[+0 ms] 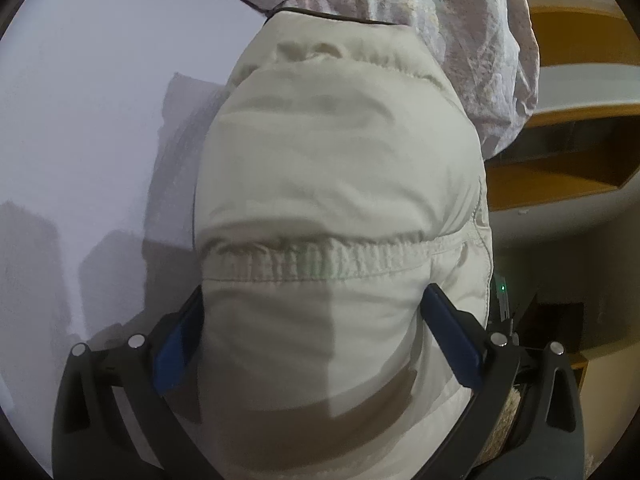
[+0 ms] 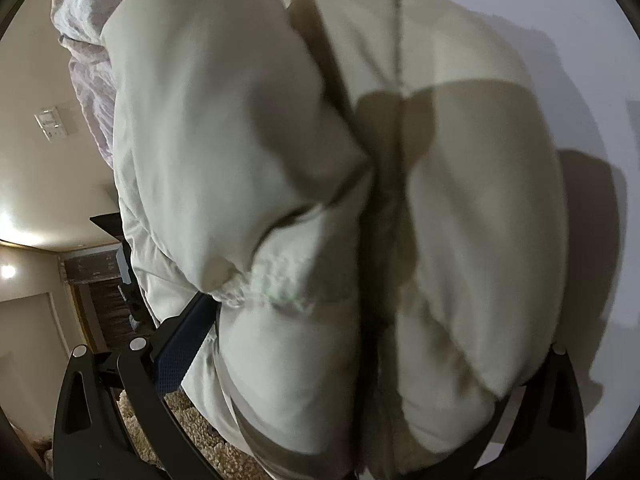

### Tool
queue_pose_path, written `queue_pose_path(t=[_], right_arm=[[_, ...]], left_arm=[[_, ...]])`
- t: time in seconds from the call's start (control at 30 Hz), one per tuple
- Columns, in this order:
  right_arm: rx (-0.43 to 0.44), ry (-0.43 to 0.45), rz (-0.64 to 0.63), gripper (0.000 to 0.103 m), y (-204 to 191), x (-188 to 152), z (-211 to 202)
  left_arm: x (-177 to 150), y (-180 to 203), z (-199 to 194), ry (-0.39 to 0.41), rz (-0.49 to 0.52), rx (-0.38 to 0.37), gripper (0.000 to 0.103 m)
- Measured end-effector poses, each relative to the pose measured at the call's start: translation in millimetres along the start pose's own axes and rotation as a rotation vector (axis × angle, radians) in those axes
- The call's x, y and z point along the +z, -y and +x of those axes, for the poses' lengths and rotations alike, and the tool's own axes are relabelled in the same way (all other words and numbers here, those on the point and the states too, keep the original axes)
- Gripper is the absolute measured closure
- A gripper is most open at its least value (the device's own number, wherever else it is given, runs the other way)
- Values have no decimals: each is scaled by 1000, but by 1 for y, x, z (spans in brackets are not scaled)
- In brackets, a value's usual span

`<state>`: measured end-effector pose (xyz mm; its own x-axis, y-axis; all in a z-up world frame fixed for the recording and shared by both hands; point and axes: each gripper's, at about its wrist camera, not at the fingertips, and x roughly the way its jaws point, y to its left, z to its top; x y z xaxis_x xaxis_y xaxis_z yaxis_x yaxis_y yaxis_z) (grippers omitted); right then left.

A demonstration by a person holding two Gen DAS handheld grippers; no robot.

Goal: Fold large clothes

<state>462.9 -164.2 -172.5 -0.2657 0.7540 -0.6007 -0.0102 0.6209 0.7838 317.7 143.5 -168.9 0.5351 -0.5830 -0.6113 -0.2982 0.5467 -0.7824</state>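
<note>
A cream padded jacket [image 1: 340, 168] fills the left wrist view, its elastic seam [image 1: 312, 268] running across just ahead of the fingers. My left gripper [image 1: 316, 312] is shut on the thick fabric, and both blue pads [image 1: 180, 344] press into its sides. In the right wrist view the same jacket [image 2: 248, 128] is bunched in folds with a deep crease down the middle. My right gripper [image 2: 360, 320] holds this bundle. Its left finger [image 2: 180, 344] touches the cloth, and its right finger is hidden under the fabric.
A white surface [image 1: 88, 128] lies left of the jacket and also shows in the right wrist view [image 2: 560, 40]. Floral cloth [image 1: 460, 40] lies at the far end. Wooden shelves [image 1: 568, 176] stand to the right. Shaggy carpet [image 2: 192, 440] shows below.
</note>
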Motion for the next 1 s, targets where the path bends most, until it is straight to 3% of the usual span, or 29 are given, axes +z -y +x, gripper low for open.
queue_pose_path(t=[0.2,0.3,0.47,0.57,0.77,1.0], right_arm=[[28,57,-16,1,5,-13,-2],[55,87,-25,2,4,-21,-4],[140,161,-58,32,-6,-43,-6],[173,184,-95,41,-19,-41,-9],[192,220,-213,43,-77,-26,-4],[135,197,-260,44,-116,-3,36]], left_arm=[[-2,3,-4,-5,-7,-15,4],[-2,5,-10,-1,-13,-41,11],[2,11,-30,36,16,-62,22],[10,18,-48,73,42,-89,26],[34,23,-89,172,80,-134,27],[56,-3,-117,239,48,-93,27]])
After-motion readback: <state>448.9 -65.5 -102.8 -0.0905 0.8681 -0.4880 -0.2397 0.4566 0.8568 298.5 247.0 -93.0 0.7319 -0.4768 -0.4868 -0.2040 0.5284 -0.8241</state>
